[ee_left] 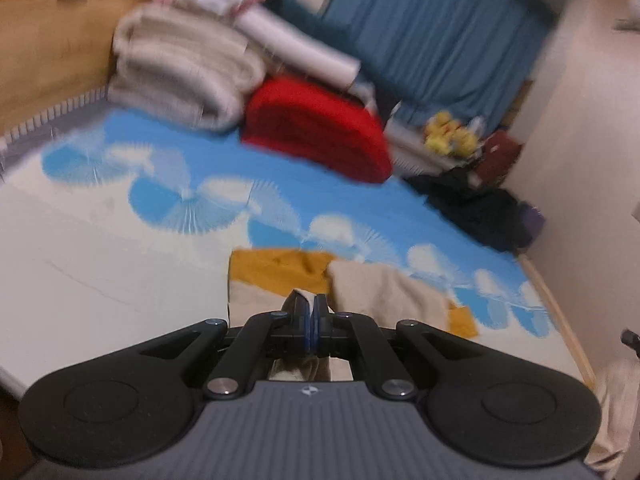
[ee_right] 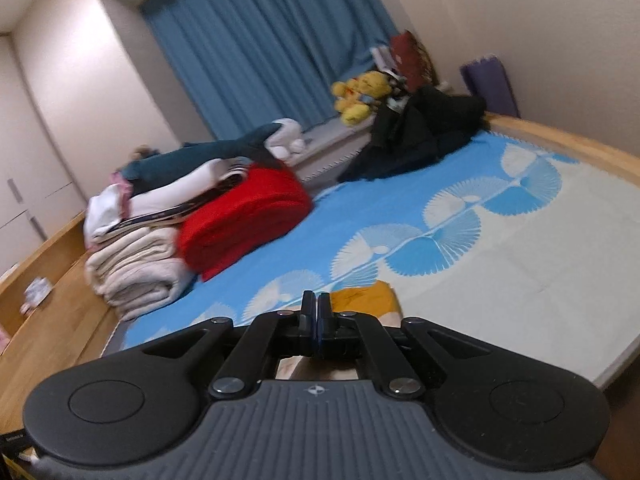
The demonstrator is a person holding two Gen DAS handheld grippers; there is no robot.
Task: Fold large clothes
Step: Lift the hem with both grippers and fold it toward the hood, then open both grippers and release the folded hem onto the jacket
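Left gripper (ee_left: 309, 312) clamped on beige edge of beige-and-mustard garment (ee_left: 376, 284), which lies on blue-patterned bedsheet (ee_left: 280, 192) nearer than red folded blanket (ee_left: 320, 136). Right gripper (ee_right: 315, 312) pressed closed; whether cloth pinched cannot be told; garment's mustard part just beyond fingertips.

On the bed (ee_right: 560, 240), a garment (ee_left: 384, 284) lies at the near edge. At the far end sits a stack of folded blankets (ee_right: 136, 272), a folded blanket (ee_right: 244, 216) beside it. A heap of clothes (ee_right: 416, 136) occupies the far corner, plush toys (ee_right: 360, 92) behind it before the curtain (ee_right: 260, 40).
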